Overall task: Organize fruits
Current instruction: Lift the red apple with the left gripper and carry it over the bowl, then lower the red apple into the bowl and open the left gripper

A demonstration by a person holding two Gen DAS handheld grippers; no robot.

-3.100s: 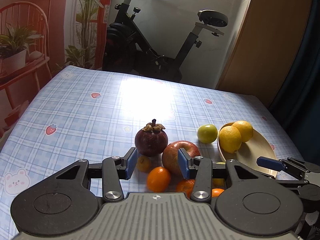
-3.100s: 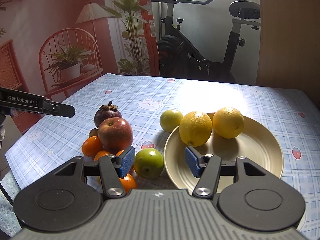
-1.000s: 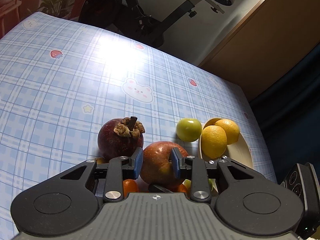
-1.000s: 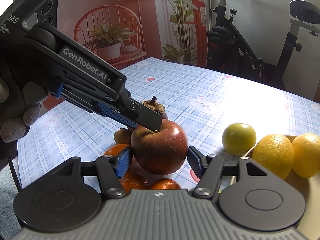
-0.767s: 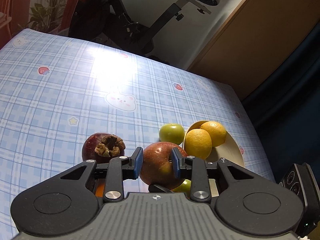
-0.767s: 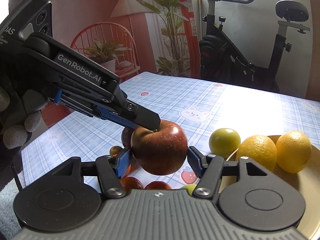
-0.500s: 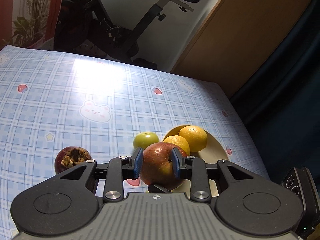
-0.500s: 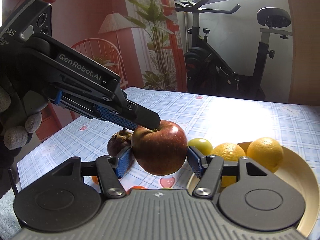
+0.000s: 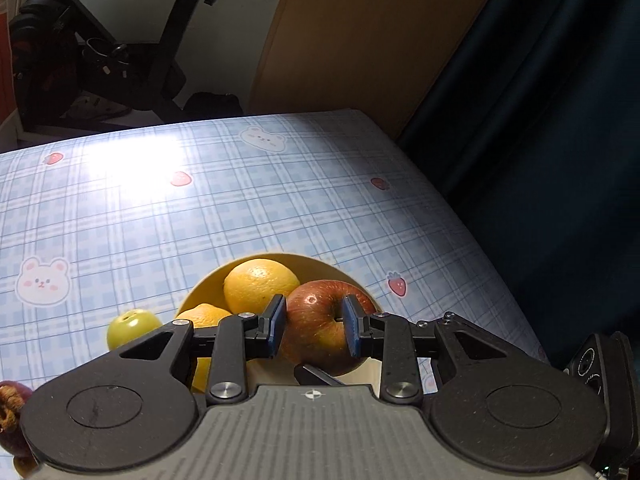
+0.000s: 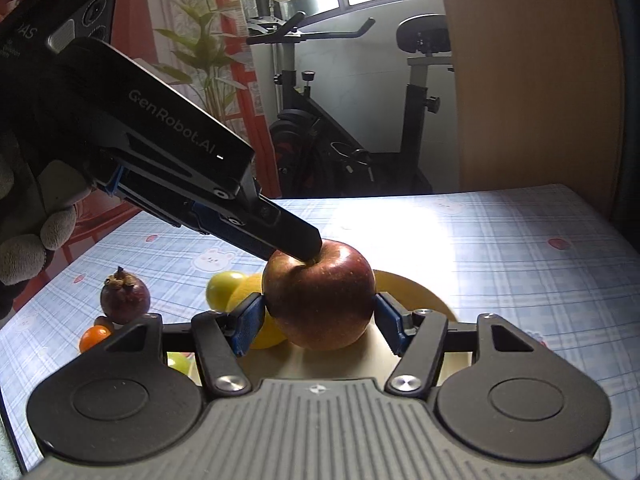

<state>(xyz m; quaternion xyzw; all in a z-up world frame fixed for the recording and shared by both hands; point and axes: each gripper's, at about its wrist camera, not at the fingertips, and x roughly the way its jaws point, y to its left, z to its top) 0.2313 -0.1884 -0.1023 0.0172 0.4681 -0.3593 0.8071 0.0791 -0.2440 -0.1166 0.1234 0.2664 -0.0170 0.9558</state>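
Observation:
A red apple hangs above the yellow plate. Both grippers hold it. My right gripper is shut on its two sides with the blue pads. My left gripper comes down from the upper left and is shut on the apple's top by the stem hollow. Two yellow-orange citrus fruits lie on the plate's left half, partly hidden behind the left gripper's fingers.
A green fruit sits on the checked tablecloth just left of the plate. Further left are a dark mangosteen and a small orange. A gloved hand holds the left gripper. An exercise bike stands behind the table.
Both grippers have carried the apple up off the fruit pile and to the right, over the plate. The mangosteen and small oranges stayed behind at the left.

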